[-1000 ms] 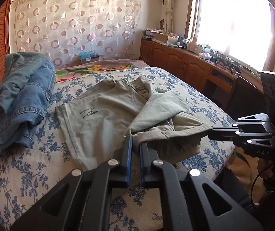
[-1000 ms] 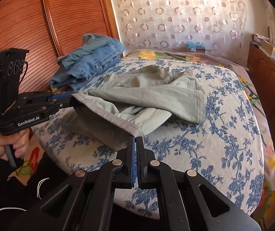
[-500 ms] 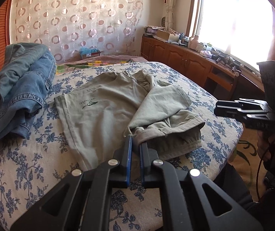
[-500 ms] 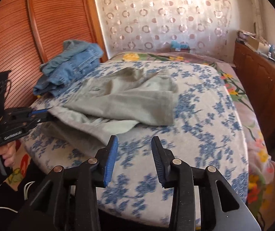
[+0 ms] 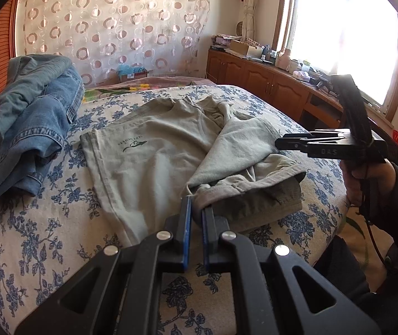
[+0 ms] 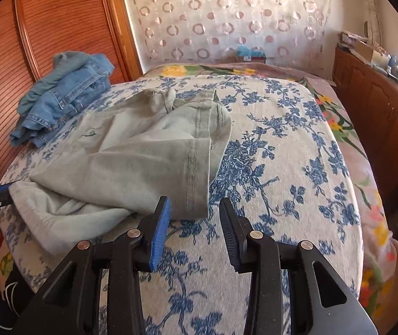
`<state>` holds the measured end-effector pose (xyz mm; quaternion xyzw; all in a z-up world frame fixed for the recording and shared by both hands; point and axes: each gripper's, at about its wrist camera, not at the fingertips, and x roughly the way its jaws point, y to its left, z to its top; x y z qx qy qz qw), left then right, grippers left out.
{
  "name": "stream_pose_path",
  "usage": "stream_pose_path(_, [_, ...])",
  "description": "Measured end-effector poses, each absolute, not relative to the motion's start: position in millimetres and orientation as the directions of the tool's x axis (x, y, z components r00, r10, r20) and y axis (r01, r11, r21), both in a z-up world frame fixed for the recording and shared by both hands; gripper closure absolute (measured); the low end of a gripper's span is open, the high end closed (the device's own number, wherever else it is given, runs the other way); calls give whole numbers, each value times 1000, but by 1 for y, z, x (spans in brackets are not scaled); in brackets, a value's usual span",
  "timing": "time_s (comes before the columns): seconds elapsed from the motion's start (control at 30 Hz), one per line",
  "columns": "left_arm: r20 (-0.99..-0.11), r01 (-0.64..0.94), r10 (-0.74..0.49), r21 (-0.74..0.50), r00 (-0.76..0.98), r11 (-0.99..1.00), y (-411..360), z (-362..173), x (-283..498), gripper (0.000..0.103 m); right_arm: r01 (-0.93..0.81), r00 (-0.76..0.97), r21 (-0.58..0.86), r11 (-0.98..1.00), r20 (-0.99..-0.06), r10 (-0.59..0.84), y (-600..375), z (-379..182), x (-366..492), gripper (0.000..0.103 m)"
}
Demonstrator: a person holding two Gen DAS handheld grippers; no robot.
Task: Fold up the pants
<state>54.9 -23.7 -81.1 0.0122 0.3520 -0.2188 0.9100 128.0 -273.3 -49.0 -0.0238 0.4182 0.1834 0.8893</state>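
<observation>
Pale green pants lie on the blue-flowered bed, one leg folded over toward the near edge. They also show in the right wrist view. My left gripper is shut on the hem of the folded leg, at the bed's near edge. In the right wrist view it shows at far left, pinching the cloth. My right gripper is open and empty, just in front of the folded leg's hem. In the left wrist view it hovers at the right above the pants.
A heap of blue denim lies on the bed's left side, also in the right wrist view. A wooden cabinet with clutter runs under the window at right. A ribbed wooden wall stands left of the bed.
My right gripper let go of the hem, opened and drew back to the right. The folded leg settled onto the bed. My left gripper stays shut on the hem.
</observation>
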Motion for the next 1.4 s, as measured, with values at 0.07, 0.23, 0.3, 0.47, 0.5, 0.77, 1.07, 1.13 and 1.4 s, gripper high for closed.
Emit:
stream_pose_path(0.07, [-640,408,-392,-132,660,903,-24,-80,55,99,-352,566,106,930,-767,302,-270,-52,132,83])
stream_pose_path(0.23, [-593,410,-405,-135,696,902,-17,-59,50,101,-397,574,87,914,-753,321,-262,-39,140,102])
stream_pose_path(0.3, [-573,404,-400,-129,715,906,-13,-49,47,102,-410,592,70,910,-738,324,-256,-29,145,103])
stream_pose_path(0.47, [-560,390,-386,-118,733,913,1,-38,40,102,-427,638,54,903,-690,343,-242,3,160,103])
stream_pose_path(0.5, [-561,386,-382,-118,734,915,3,-39,39,102,-431,640,55,901,-685,348,-239,6,163,103])
stream_pose_path(0.77, [-583,356,-364,-133,727,925,20,-53,34,102,-486,649,44,873,-651,394,-200,29,182,103])
stream_pose_path(1.07, [-596,303,-328,-146,733,942,41,-66,26,102,-578,633,14,816,-624,458,-135,48,210,103])
stream_pose_path(1.13, [-607,294,-323,-150,726,944,45,-71,24,102,-591,629,14,806,-618,472,-121,51,215,103])
stream_pose_path(1.4, [-631,305,-330,-153,702,940,42,-84,19,101,-585,623,19,811,-630,464,-103,44,217,103])
